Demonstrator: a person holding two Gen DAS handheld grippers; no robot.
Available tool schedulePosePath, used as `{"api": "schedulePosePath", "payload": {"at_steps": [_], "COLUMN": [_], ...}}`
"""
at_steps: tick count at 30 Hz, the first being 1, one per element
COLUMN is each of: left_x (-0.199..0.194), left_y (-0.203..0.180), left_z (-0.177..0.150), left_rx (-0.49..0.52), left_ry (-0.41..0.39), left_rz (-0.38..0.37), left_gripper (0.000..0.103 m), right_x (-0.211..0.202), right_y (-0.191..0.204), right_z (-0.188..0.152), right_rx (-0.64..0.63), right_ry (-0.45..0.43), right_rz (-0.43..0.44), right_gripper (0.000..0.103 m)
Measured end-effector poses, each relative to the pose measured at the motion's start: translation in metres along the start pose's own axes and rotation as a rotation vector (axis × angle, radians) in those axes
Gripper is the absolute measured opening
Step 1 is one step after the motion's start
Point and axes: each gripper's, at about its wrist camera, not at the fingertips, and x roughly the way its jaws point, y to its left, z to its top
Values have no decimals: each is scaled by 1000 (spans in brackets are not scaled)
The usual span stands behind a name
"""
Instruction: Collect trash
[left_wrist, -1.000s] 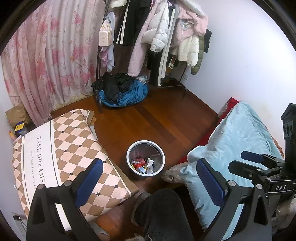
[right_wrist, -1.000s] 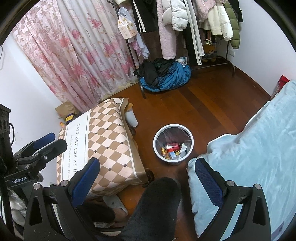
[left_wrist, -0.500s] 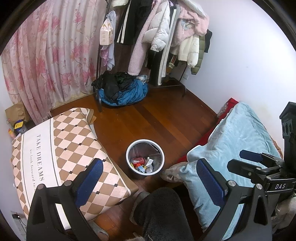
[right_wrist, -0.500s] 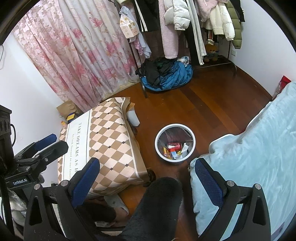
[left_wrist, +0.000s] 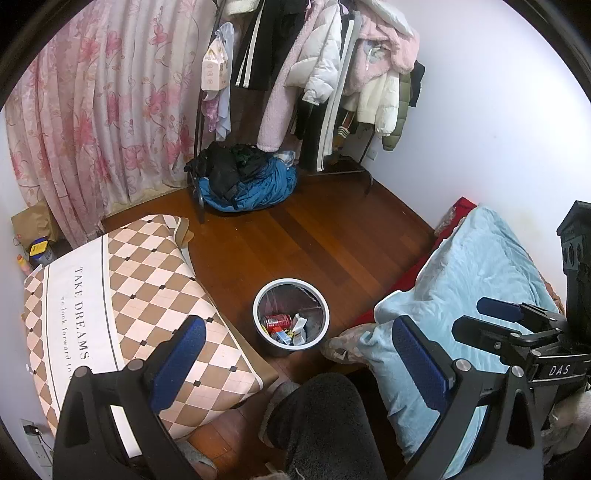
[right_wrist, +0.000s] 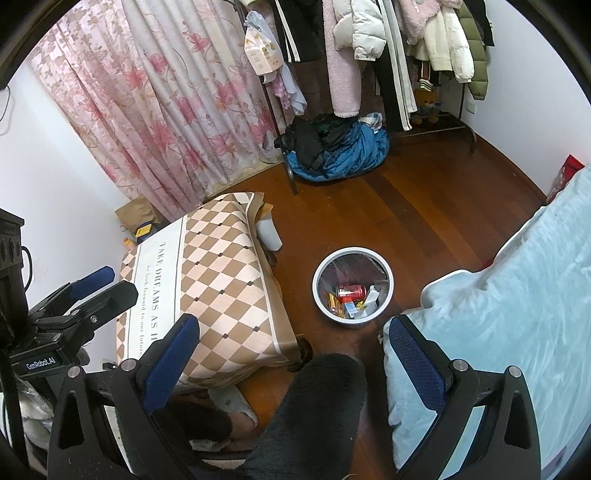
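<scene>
A round white trash bin (left_wrist: 325, 314) stands on the wooden floor between a low table and a bed; it also shows in the right wrist view (right_wrist: 388, 273). Inside lie a red can (left_wrist: 277, 319), small cartons and wrappers (right_wrist: 354, 304). My left gripper (left_wrist: 295, 354) is open and empty, held high above the floor short of the bin. My right gripper (right_wrist: 291, 347) is open and empty at about the same height. Each gripper shows at the edge of the other's view, the right one (left_wrist: 517, 325) and the left one (right_wrist: 85, 291).
A low table with a checked cloth (left_wrist: 122, 295) stands left of the bin. A bed with a light blue quilt (right_wrist: 509, 295) lies to the right. A clothes rack (left_wrist: 325, 74), a pile of clothes (left_wrist: 243, 181) and a pink curtain (right_wrist: 159, 92) fill the back. My dark-trousered knee (left_wrist: 325, 424) is below.
Both grippers have drifted slightly back and up, so the bin sits a little farther away. Both stay open and empty.
</scene>
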Motion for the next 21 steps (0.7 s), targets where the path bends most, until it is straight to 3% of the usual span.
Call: {"api": "schedulePosePath", "payload": {"at_steps": [21], "left_x": [-1], "left_y": [0], "left_z": [-2], "left_rx": [-6], "left_ry": [-2], "left_rz": [-6], "left_gripper": [103], "right_x": [1], "right_y": [8], "right_z": [1], "right_rx": [-3], "right_ry": [3], "right_rz": [0], "right_gripper": [103]}}
